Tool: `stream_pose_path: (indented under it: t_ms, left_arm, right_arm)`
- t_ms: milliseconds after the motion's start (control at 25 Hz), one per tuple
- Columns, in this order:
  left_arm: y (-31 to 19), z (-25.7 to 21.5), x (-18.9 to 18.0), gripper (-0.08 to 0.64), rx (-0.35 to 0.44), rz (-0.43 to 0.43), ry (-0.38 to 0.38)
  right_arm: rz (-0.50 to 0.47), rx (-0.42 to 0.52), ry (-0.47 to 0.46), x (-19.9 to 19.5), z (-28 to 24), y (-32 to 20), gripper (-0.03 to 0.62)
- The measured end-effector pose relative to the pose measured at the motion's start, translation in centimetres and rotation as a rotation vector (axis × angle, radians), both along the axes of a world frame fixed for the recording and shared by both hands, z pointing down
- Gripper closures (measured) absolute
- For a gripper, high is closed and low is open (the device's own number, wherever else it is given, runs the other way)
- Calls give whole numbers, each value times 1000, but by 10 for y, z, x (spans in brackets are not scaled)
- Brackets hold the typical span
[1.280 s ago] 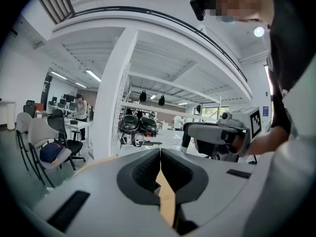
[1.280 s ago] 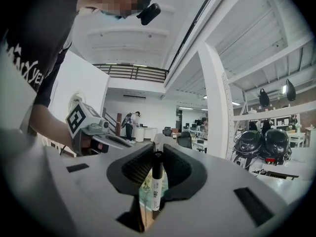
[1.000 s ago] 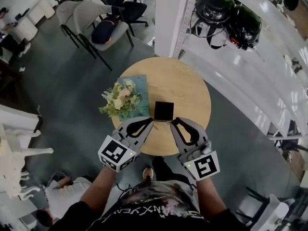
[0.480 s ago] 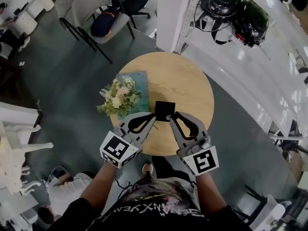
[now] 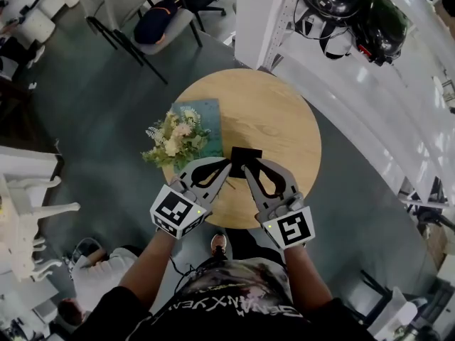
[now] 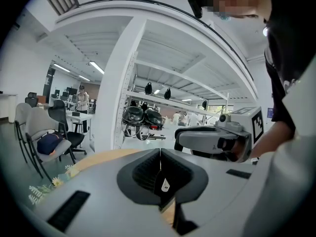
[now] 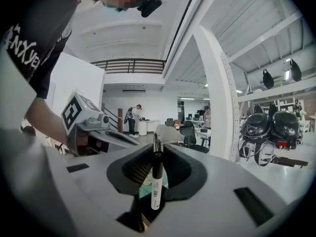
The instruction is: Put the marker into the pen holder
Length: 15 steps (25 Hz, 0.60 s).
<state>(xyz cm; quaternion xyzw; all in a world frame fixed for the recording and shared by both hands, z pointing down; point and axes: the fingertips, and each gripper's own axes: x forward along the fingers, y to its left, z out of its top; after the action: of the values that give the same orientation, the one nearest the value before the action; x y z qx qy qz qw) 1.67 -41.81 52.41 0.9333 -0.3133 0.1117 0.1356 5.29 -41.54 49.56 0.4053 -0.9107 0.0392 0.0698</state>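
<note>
A black square pen holder stands near the middle of the round wooden table. In the right gripper view the marker, a white barrel with a black cap, stands upright with my right gripper shut on it. In the head view the right gripper has its tips at the holder's near edge. My left gripper lies just left of it with its tips at the holder's near left corner. Its jaws meet in a closed line with nothing between them.
A bunch of pale flowers lies on a teal book at the table's left side. Grey chairs stand beyond the table, and white shelving with black helmets runs along the right. The person's shoe shows under the table's near edge.
Both grippers have moved forward over the table and closer together, from the near edge up to the pen holder. The right gripper's grip on the marker is unchanged.
</note>
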Motion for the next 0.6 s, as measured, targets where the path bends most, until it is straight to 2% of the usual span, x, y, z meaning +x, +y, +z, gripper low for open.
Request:
stream_pose_path:
  t_ms: [600]
  left_arm:
    - [-1, 45, 0, 538, -58, 3, -35]
  right_arm:
    - [-11, -61, 72, -8, 58, 0, 528]
